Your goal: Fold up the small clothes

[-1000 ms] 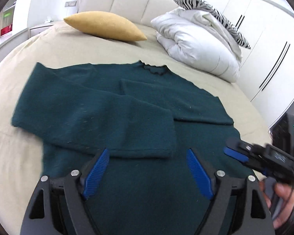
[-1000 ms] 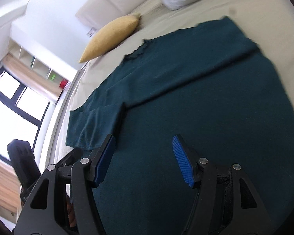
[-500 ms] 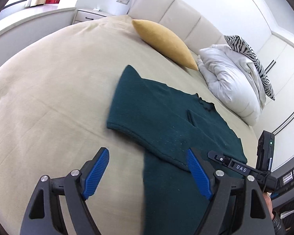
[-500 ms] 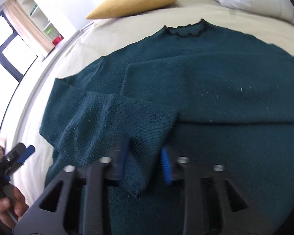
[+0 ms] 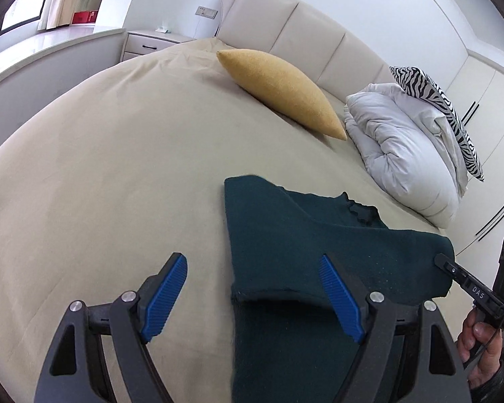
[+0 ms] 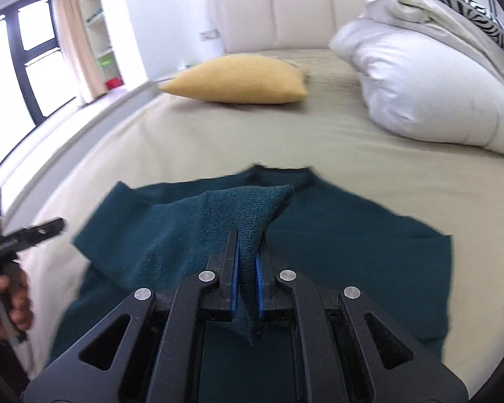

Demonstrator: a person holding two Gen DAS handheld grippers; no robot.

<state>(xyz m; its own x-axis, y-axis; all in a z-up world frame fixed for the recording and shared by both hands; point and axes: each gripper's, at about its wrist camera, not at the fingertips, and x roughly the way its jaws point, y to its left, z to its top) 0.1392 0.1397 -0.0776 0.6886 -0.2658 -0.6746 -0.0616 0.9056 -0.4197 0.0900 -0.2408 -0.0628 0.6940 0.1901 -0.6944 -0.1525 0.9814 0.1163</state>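
A dark green sweater (image 5: 285,235) lies on the beige bed (image 5: 117,168); it also shows in the right wrist view (image 6: 352,235). My right gripper (image 6: 246,282) is shut on a folded sleeve (image 6: 252,208) of the sweater and holds it raised above the body. The right gripper also shows at the right edge of the left wrist view (image 5: 470,288). My left gripper (image 5: 253,299) is open and empty, straddling the sweater's left edge just above the bed. It appears at the left of the right wrist view (image 6: 27,231).
A yellow cushion (image 5: 282,90) lies near the headboard (image 5: 302,30). A white duvet (image 5: 406,154) with a zebra-print pillow (image 5: 436,100) is piled at the back right. A nightstand (image 5: 151,42) and window ledge stand at the left.
My right gripper has shut on the sleeve and lifted it off the sweater body. My left gripper has moved left to the sweater's edge and stays open.
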